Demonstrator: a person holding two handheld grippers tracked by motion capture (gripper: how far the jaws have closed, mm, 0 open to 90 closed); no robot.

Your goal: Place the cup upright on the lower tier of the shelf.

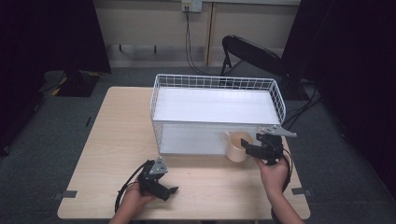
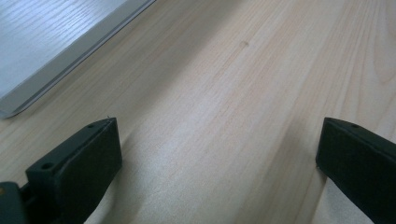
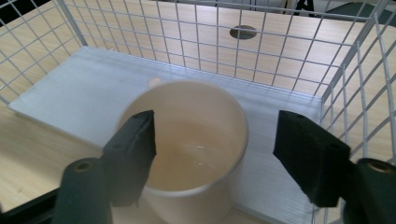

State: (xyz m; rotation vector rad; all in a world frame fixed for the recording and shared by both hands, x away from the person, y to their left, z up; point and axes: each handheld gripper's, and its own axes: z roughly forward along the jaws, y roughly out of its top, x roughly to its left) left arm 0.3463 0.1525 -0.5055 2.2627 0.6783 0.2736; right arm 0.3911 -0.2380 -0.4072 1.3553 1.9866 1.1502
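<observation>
Pale wooden counter (image 1: 112, 140) is carrying a rigid, likely breakable cream mug (image 3: 187, 154) beside the wire basket (image 1: 280, 100), the spread right claw (image 3: 219, 154) straddling its rim, best pinched across the wall, while the left claw (image 2: 219, 168) is resting spread.

A lab-like recording room: black curtains (image 1: 46, 32), carpet floor (image 1: 42, 135), taped table (image 1: 116, 140), wall socket (image 1: 192, 5).

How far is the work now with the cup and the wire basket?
Done: nothing yet; the wire basket holds nothing. In hand: the right gripper is open around the cup, one jaw inside its rim, on the table by the basket's front. The left gripper waits open. Probably left: gripping, lifting, placing the cup inside.
</observation>
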